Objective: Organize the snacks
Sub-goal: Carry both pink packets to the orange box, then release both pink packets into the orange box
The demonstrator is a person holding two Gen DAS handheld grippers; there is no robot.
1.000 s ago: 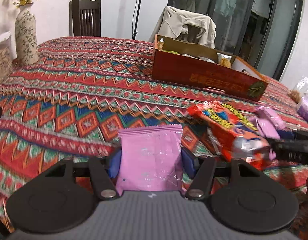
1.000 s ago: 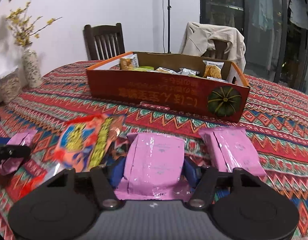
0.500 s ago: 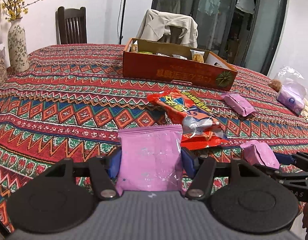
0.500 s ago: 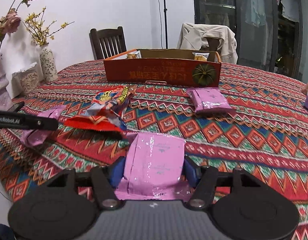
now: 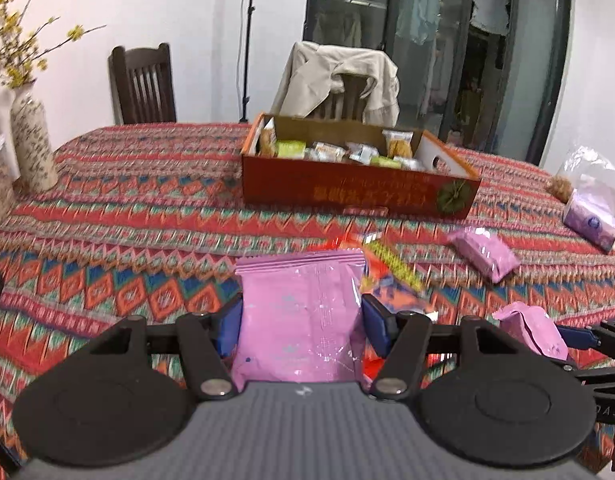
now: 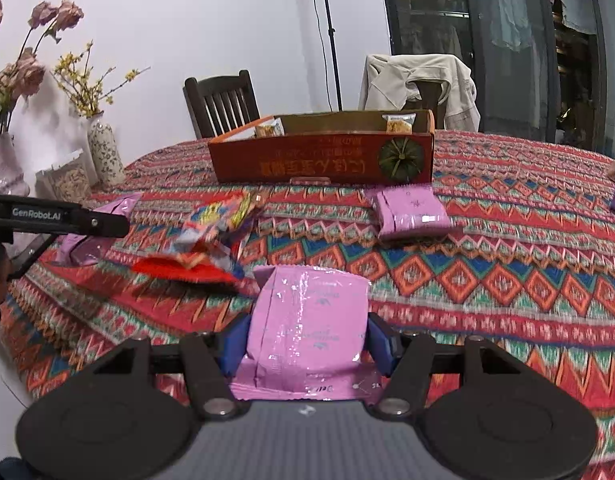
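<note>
My left gripper (image 5: 302, 322) is shut on a pink snack packet (image 5: 301, 312), held above the table. My right gripper (image 6: 307, 342) is shut on another pink snack packet (image 6: 309, 328); it also shows at the right edge of the left wrist view (image 5: 531, 330). The left gripper's arm (image 6: 59, 220) shows at the left of the right wrist view. An orange cardboard box (image 5: 359, 190) (image 6: 323, 160) with several small snacks stands further back. A red snack bag (image 6: 211, 240) (image 5: 391, 268) and a third pink packet (image 6: 411, 216) (image 5: 483, 252) lie on the patterned tablecloth before the box.
A vase with yellow flowers (image 5: 31, 144) (image 6: 103, 152) stands at the table's left edge, with a jar (image 6: 69, 178) beside it. A purple tissue pack in a plastic bag (image 5: 591, 216) lies at the right. Chairs (image 5: 143, 84) stand behind the table, one draped with a jacket (image 5: 339, 76).
Both grippers have risen and tilted, still holding their pink packets. The box now looks nearer in the left wrist view, its contents visible from above.
</note>
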